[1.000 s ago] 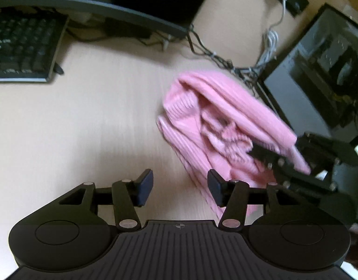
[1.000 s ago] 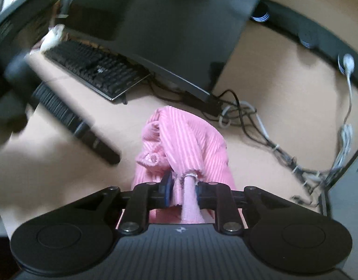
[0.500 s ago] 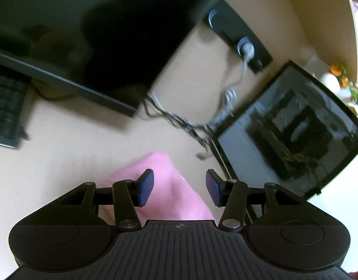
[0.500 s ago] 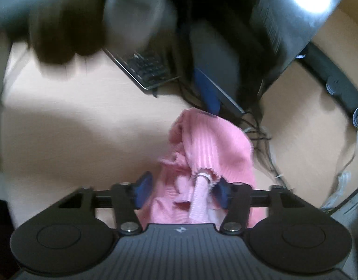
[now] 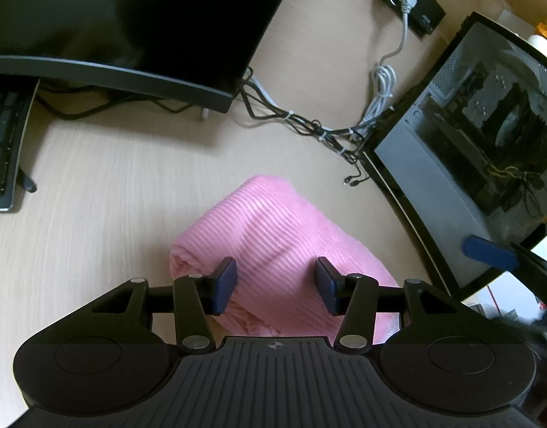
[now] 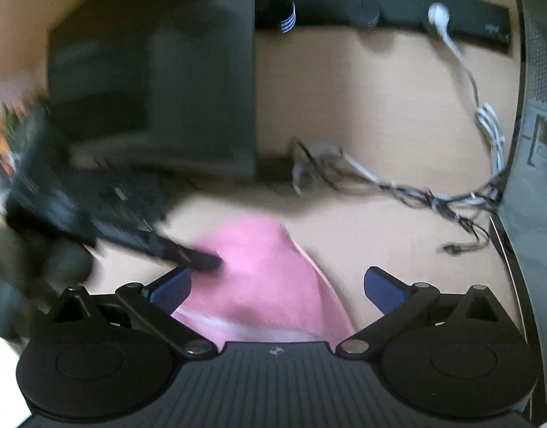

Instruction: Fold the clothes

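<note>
Pink ribbed garment [image 5: 273, 246] lies bundled on the pale wooden bench [image 5: 95, 192], in front of the monitor [image 5: 131, 28] and just beside the computer case [image 5: 462, 164], with the tangle of cables [image 5: 320, 128] between it and the monitor's far corner. In the left wrist view it reads as a thick, rounded roll of knit with a smooth ribbed top and a looser, crumpled edge on the near side.

Left gripper [image 5: 275, 283] hovers over the roll with its fingers spread apart, gripping nothing; whether the pads touch the cloth cannot be told. Right gripper [image 6: 277, 285] is likewise spread wide and empty above the same cloth, which shows there [image 6: 259, 271] only as a blurred pink shape. A dark blurred object crosses the left of that view; it is probably the other gripper, but the blur hides it.

The cloth looks soft, light and limp, so it should sag and unroll if lifted by one point. Its ribbed knit likely gives the pads good friction. The best hold is probably a pinch through the layers at the rolled end nearest the monitor, or at two corners together, rather than on the smooth crown, where the fingers would catch only the top layer.
</note>
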{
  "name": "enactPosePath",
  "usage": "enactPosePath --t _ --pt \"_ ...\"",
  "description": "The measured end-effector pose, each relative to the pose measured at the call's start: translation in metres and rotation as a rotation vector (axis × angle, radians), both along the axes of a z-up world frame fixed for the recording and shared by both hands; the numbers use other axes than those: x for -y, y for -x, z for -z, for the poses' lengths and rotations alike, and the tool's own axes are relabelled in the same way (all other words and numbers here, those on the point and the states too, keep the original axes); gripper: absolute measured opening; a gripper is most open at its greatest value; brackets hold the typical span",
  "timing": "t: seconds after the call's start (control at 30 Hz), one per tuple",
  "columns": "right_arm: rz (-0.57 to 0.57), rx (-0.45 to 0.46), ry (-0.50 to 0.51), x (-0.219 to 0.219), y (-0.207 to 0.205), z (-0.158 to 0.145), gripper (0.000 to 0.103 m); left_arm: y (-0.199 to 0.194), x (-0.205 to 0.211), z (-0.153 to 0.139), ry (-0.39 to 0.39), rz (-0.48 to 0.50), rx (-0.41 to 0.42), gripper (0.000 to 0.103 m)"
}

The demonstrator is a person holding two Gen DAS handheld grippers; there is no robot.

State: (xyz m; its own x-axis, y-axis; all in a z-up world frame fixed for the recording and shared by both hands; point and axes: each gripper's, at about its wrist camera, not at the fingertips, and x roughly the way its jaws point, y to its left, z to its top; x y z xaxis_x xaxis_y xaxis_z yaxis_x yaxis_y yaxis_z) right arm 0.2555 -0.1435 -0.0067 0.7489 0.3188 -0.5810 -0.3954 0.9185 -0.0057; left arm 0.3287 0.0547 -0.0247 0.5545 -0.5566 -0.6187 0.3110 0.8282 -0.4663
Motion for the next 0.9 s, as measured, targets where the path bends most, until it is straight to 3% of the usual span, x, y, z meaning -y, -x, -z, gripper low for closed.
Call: enactPosePath --t 0.1,0.37,0.43,0.7,0.8,0.9 --pt "-0.014 -0.016 0.130 -0.018 0.000 0.037 0.103 0.002 0.000 -0.001 -0.010 0.000 -0.002 0.054" --pt "0.058 -0.101 0.032 -0.010 -0.005 0.049 0.103 0.009 0.006 0.002 -0.061 0.015 -0.004 0.057" --pt "0.043 -0.099 0.045 -0.012 -0.002 0.048 0.103 0.010 0.006 0.003 -0.066 0.017 0.000 0.057" --pt "-0.014 -0.031 0.138 -0.022 0.015 0.029 0.103 0.013 0.008 0.003 -0.082 0.024 0.014 0.058" --pt "0.008 0.057 0.079 -0.015 0.023 0.012 0.103 0.014 0.009 0.002 -0.086 0.025 0.019 0.059" --pt "0.077 0.080 0.095 -0.010 0.021 0.013 0.103 0.013 0.010 0.002 -0.086 0.024 0.019 0.059"
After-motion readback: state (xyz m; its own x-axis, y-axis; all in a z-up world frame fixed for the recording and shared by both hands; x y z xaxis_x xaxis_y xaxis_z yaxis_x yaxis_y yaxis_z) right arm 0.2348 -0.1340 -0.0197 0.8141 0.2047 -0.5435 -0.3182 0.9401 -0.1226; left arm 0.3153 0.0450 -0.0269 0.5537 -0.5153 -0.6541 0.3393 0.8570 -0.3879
